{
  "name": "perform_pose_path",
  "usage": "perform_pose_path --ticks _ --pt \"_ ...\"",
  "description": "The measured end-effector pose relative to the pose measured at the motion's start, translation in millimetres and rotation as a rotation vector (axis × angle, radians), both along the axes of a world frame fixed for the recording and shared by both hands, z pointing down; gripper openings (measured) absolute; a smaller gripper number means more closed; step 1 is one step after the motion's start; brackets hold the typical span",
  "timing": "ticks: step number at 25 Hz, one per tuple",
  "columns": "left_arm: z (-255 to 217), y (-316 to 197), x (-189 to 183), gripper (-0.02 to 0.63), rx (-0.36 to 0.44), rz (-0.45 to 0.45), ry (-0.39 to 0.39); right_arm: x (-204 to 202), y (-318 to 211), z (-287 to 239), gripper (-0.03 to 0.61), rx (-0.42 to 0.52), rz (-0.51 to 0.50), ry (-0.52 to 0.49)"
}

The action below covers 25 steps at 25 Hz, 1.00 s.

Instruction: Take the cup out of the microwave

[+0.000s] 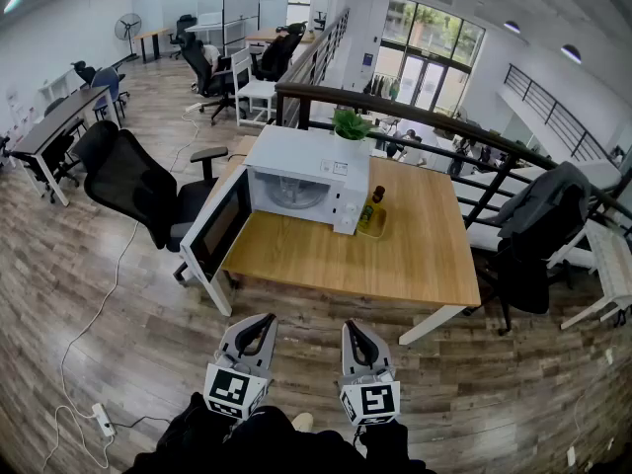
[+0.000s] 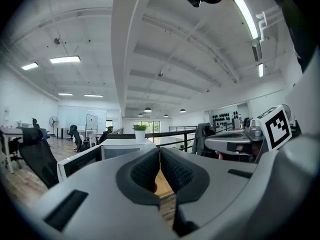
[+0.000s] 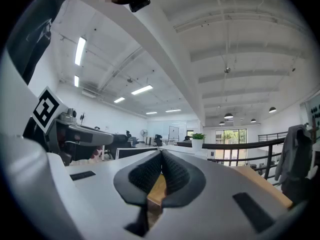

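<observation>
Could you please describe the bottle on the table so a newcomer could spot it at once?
On the wooden table stands a white microwave with its door open. The bottle stands right beside the microwave's right-hand side in the head view. It is small, dark-capped and yellowish, unlike the leafy potted plant farther back.

L gripper (image 1: 263, 326), R gripper (image 1: 354, 330) — closed, level
</observation>
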<state>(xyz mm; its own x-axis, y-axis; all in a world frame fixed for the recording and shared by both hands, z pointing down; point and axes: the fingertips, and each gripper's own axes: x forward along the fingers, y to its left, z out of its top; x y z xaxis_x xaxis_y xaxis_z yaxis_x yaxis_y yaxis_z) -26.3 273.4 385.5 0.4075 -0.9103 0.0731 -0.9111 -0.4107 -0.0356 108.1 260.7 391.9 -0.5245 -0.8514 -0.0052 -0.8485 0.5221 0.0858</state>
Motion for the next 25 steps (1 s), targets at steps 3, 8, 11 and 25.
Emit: perform_pose_path --ticks 3,8,11,25 --pt "1 0 4 0.026 0.001 0.0 0.0 4 -1 1 0.015 -0.002 -0.005 -0.001" --pt "1 -3 5 0.026 0.001 -0.01 -0.003 7 -6 1 0.015 0.011 -0.006 0.014" --pt "1 -8 3 0.026 -0.002 -0.022 -0.007 5 -13 3 0.015 0.009 -0.021 0.015" --pt "9 -129 -24 0.026 -0.009 -0.019 -0.014 -20 -133 10 0.015 -0.002 -0.003 -0.012"
